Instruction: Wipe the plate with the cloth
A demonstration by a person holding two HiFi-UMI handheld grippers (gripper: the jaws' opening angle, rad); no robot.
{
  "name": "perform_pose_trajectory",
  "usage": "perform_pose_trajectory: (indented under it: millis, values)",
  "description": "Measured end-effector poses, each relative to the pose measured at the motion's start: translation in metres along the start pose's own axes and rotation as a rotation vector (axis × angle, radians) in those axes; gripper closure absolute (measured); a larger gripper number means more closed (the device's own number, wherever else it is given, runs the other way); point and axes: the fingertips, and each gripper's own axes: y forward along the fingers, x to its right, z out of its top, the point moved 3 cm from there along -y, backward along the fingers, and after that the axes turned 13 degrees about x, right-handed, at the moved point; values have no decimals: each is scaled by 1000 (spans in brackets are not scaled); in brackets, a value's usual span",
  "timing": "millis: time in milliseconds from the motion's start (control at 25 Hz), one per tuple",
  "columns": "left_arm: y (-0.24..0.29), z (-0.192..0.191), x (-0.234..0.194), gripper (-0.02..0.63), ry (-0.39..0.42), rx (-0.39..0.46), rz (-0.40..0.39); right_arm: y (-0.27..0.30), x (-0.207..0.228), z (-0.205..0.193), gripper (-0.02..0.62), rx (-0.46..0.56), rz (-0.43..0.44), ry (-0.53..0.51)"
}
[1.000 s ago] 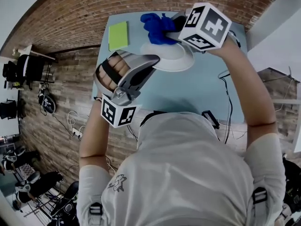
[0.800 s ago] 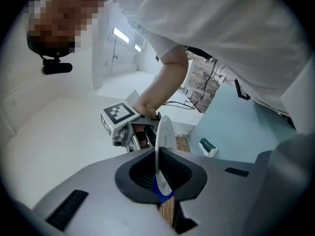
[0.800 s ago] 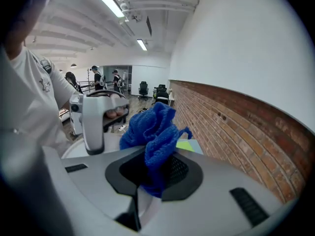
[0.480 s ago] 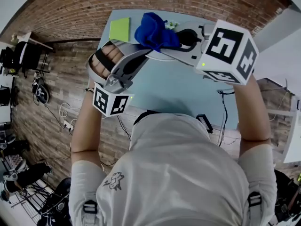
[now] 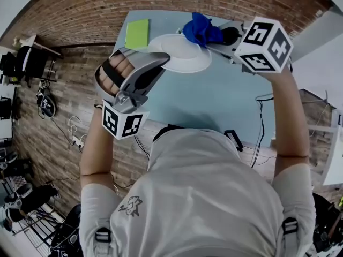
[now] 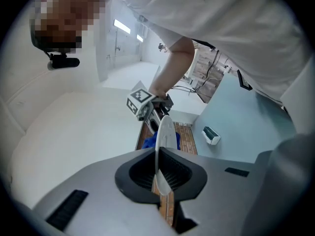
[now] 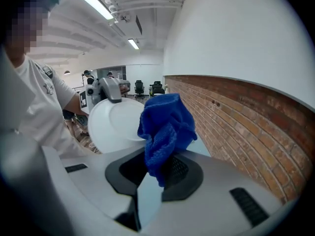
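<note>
The left claw (image 6: 160, 181) was clenched on the rim of the white plate (image 6: 165, 129), which showed edge-on between its jaws in the left gripper view. The plate hung over the far left part of the pale blue surface (image 5: 214, 100), its face turned toward the right claw (image 7: 156, 173). That claw was clamped on a bunched blue cloth (image 7: 165, 129), which stood up out of its jaws just beside the plate's right rim; whether cloth and plate touched could not be told. A green pad (image 5: 137, 33) lay on the surface's far left corner, near the plate. A brick wall (image 7: 236, 112) ran along the far side.
</note>
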Motion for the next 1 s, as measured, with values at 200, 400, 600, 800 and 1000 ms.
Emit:
perform_pose_trajectory:
  millis: [200, 400, 600, 800, 1000]
  values:
    - [11, 8, -3, 591, 3, 52, 9, 29, 18, 28, 532, 33, 24, 31]
    - [19, 18, 7, 591, 2, 54, 5, 39, -14, 50, 532, 72, 137, 14]
    - [17, 11, 12, 591, -9, 19, 1, 25, -60, 70, 532, 149, 267, 21]
    - [7, -7, 13, 591, -28, -14, 16, 19, -72, 70, 532, 185, 298, 37]
    - [2, -20, 11, 591, -33, -54, 23, 0, -65, 49, 532, 167, 310, 84]
